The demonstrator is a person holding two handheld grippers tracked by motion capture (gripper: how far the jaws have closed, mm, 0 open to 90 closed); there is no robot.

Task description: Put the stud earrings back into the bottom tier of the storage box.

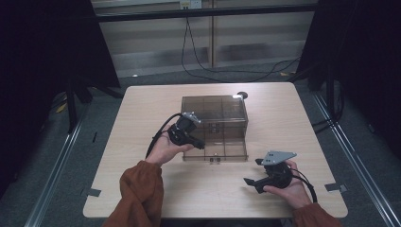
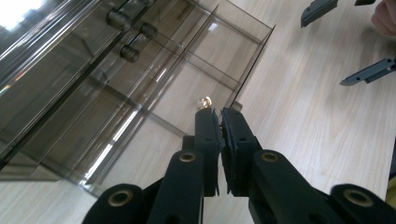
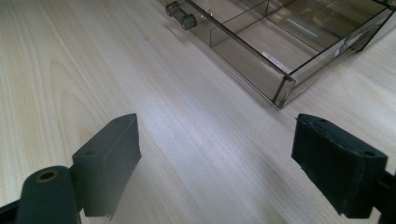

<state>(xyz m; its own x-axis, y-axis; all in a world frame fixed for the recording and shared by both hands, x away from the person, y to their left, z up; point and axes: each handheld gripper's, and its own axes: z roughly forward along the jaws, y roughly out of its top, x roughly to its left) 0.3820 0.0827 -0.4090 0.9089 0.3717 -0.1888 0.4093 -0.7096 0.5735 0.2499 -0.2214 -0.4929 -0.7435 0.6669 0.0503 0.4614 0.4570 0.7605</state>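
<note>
Left gripper (image 2: 219, 116) is being held clenched over the open drawer (image 2: 205, 60), a small gold item (image 2: 204, 101) seemingly pinched at its tips. Release is best made low over one compartment. Right gripper (image 3: 215, 154) is being held released, well apart.

no readable text, labels or numbers anywhere.

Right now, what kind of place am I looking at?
Probably a lab recording station: a wooden table ringed by black curtains, loose cables on the floor behind, and a smoked plastic drawer box as the prop.
</note>
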